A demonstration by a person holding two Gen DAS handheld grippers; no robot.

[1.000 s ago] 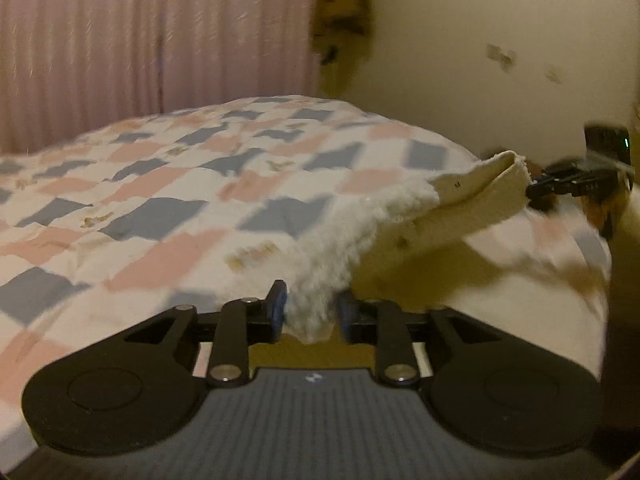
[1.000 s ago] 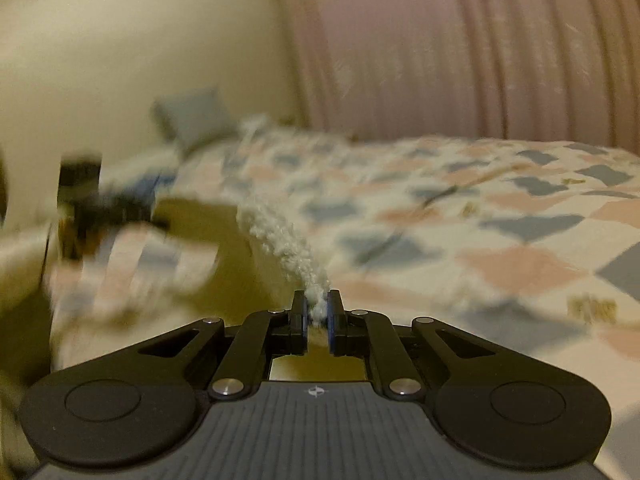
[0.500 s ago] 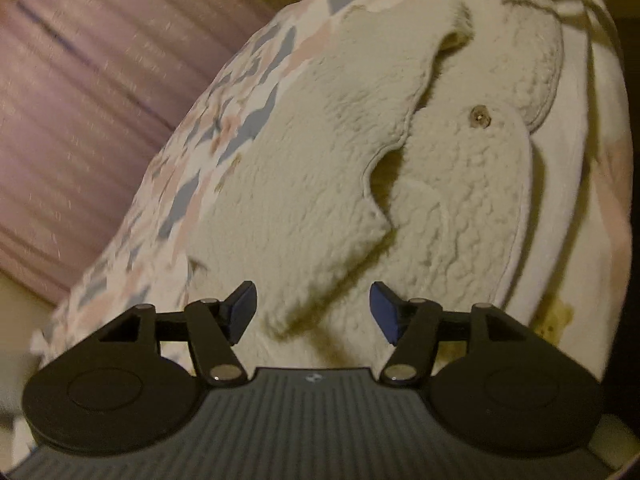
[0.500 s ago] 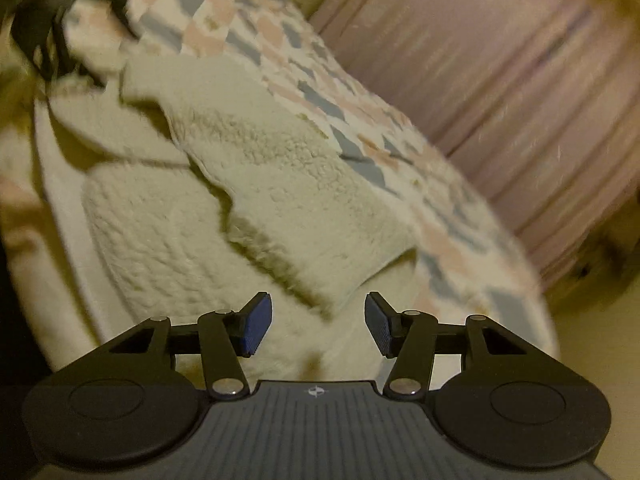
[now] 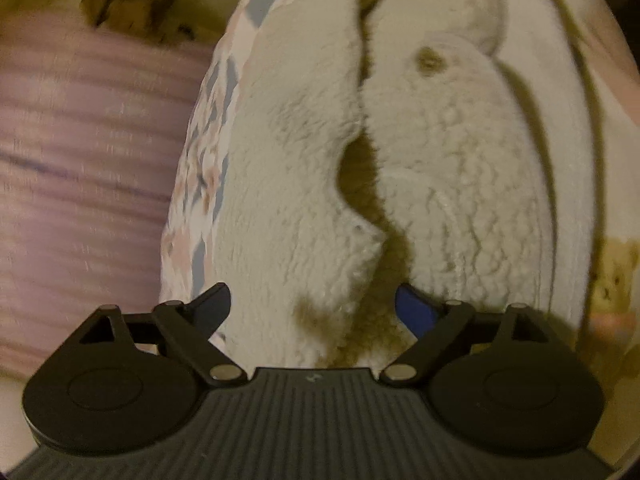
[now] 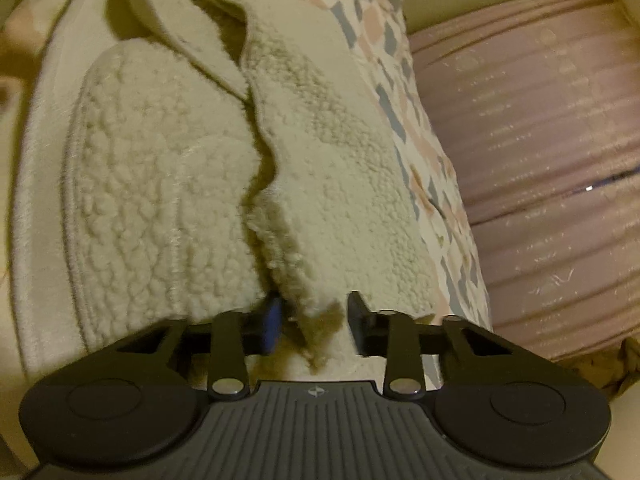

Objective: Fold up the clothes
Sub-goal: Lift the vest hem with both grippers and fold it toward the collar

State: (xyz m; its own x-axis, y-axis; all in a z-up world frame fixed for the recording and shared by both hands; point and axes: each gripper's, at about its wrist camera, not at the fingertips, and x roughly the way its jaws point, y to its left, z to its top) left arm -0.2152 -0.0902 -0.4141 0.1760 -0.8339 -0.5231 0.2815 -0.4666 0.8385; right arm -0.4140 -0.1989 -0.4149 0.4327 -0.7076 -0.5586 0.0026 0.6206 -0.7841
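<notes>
Here the cream fleece garment (image 5: 288, 168) lies spread on the bed, over a bedspread (image 5: 200, 184) patterned in pink, grey and white blocks. In the left wrist view a folded flap covers the left part, its wavy edge meeting the right panel along a shadowed gap down the middle; a small brown button (image 5: 429, 60) sits on the far part of the right panel. The left gripper (image 5: 316, 308) hangs over the near hem with its jaws wide apart, having just been opening, and the fleece lies below them, touched by neither pad.

In the right wrist view the same garment (image 6: 160, 160) fills the near and left of the scene. The right gripper (image 6: 314, 322) has a loose fringe of the flap's near corner between its blue-padded fingers (image 6: 272, 324); the jaws have just been closing, yet a gap shows beside the far-right pad, so I cannot tell whether they pinch the cloth.

A pink pleated curtain (image 6: 540, 160) hangs beyond the bed's far side. Nothing lies on top of the garment.
</notes>
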